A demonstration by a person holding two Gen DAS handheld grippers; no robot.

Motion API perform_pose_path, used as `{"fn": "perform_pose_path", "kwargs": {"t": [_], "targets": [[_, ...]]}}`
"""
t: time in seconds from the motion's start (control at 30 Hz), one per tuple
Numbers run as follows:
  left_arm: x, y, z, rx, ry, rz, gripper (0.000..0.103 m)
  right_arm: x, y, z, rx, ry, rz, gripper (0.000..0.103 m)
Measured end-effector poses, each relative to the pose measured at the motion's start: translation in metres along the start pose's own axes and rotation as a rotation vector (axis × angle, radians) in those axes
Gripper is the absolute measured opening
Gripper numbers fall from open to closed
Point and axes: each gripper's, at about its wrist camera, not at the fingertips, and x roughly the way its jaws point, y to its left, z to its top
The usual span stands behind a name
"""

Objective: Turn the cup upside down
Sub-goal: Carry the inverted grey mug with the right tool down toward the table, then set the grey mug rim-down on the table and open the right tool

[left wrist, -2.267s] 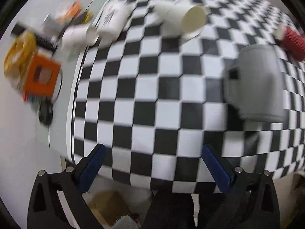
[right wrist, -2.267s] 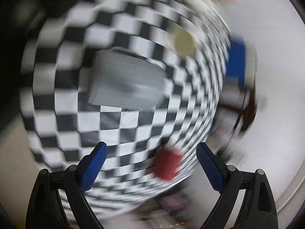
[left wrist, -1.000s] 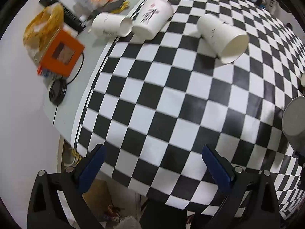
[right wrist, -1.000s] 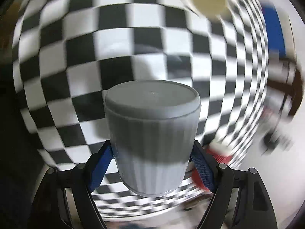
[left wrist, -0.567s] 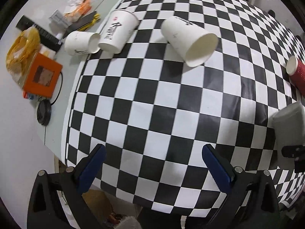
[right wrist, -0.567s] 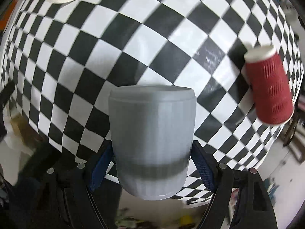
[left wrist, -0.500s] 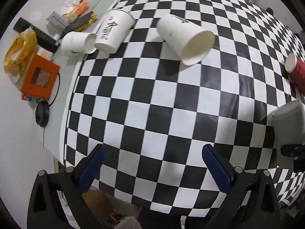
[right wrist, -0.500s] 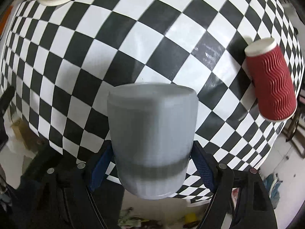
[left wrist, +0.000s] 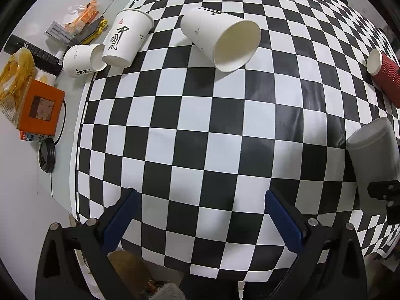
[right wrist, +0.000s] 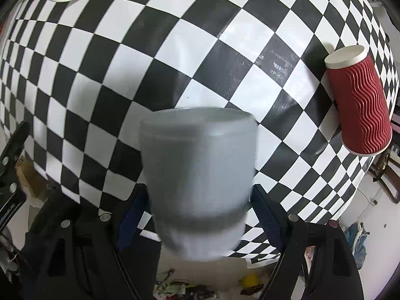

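My right gripper is shut on a grey ribbed cup, its blue pads pressed on both sides. The cup is held over the near edge of the checkered table, its closed flat end pointing away from the camera. The same cup shows at the right edge of the left wrist view, tilted, with part of the right gripper on it. My left gripper is open and empty, above the table's near edge.
A red ribbed cup lies on its side at the right. A large white paper cup lies on its side at the far middle. Two more white cups and clutter with an orange box sit at the far left.
My right gripper closed on the grey cup, lifted it and turned it over the table's near edge. My left gripper stayed open, drifting only slightly.
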Motion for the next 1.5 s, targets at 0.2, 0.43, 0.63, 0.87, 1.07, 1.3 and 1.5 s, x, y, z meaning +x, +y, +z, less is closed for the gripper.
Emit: {"fn": "perform_pose_path", "kwargs": {"t": [0.2, 0.43, 0.63, 0.87, 1.07, 1.3, 1.5], "targets": [[0.0, -0.005, 0.0, 0.018, 0.002, -0.014, 0.103, -0.009, 0.001, -0.005, -0.003, -0.024, -0.014, 0.088], [0.002, -0.004, 0.004, 0.02, 0.013, -0.021, 0.103, -0.013, -0.004, -0.003, 0.05, -0.093, 0.034, 0.079], [0.01, 0.006, 0.024, -0.01, 0.015, -0.094, 0.103, -0.053, -0.02, -0.01, 0.176, -0.35, 0.176, 0.079], [0.026, 0.0, 0.056, 0.025, -0.01, -0.109, 0.103, -0.085, -0.04, -0.017, 0.397, -0.813, 0.213, 0.079], [0.031, -0.006, 0.069, 0.053, -0.054, -0.116, 0.103, -0.065, -0.036, -0.021, 0.487, -1.07, 0.182, 0.079], [0.026, -0.003, 0.064, 0.072, -0.088, -0.119, 0.103, -0.041, -0.003, -0.048, 0.455, -1.116, 0.116, 0.079], [0.005, 0.005, 0.048, 0.086, -0.159, -0.124, 0.103, -0.024, 0.009, -0.059, 0.47, -1.035, 0.09, 0.079]]}}
